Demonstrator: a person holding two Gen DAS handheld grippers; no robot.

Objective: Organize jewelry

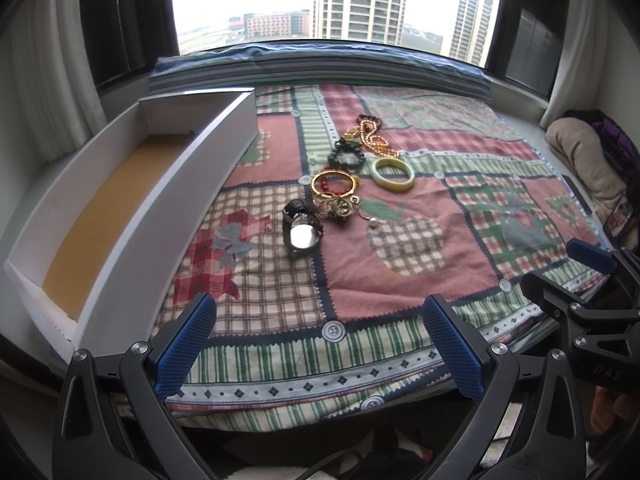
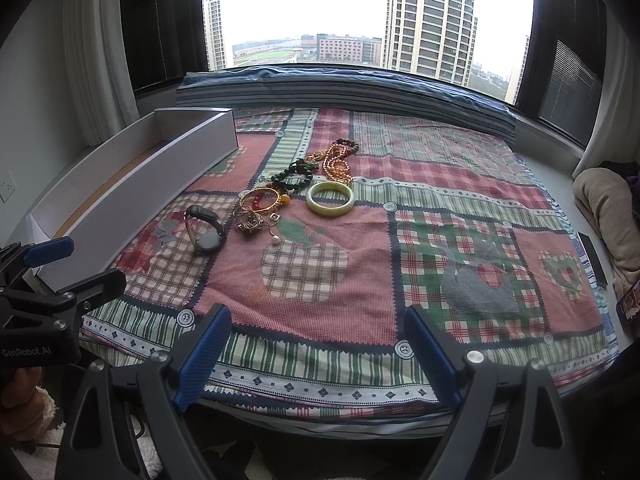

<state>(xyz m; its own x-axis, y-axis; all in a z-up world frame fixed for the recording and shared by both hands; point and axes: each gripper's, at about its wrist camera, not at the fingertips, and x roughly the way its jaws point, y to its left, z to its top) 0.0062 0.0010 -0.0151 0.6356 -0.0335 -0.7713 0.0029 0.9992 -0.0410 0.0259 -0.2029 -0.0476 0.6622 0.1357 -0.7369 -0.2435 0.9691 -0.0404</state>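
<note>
Left tongs (image 1: 318, 344): held apart, empty, hovering over the near edge of the quilt (image 1: 400, 280); nothing is gripped.
Right tongs (image 2: 318, 354): likewise spread wide and empty, just beside the left pair.
Watch (image 1: 300, 226): nearest item, ahead of the left tongs and slightly left; judged moderately heavy, the glass face slippery and scratch-prone. The raised strap loop is judged the best hold.
Ring and charm cluster (image 1: 338, 205): just beyond the watch; small, light and tangled, with a pearl drop (image 1: 373, 223) on a thin wire. Fragile handling is expected; pieces may come up together.
Gold bangle (image 1: 334, 184): stiff hoop with red beads inside it; the rim may be pinched across.
Jade bangle (image 2: 330, 199): right of the cluster, lying flat; rigid, smooth, judged brittle and slippery. A firm rim grip is advised.
Dark bead bracelet (image 1: 346, 155): farther on; flexible, easily pinched.
Amber bead strand (image 1: 374, 136): farthest; limp, expected to trail.
Box (image 1: 132, 216): open, far left of both tongs, no jewelry seen inside.
</note>
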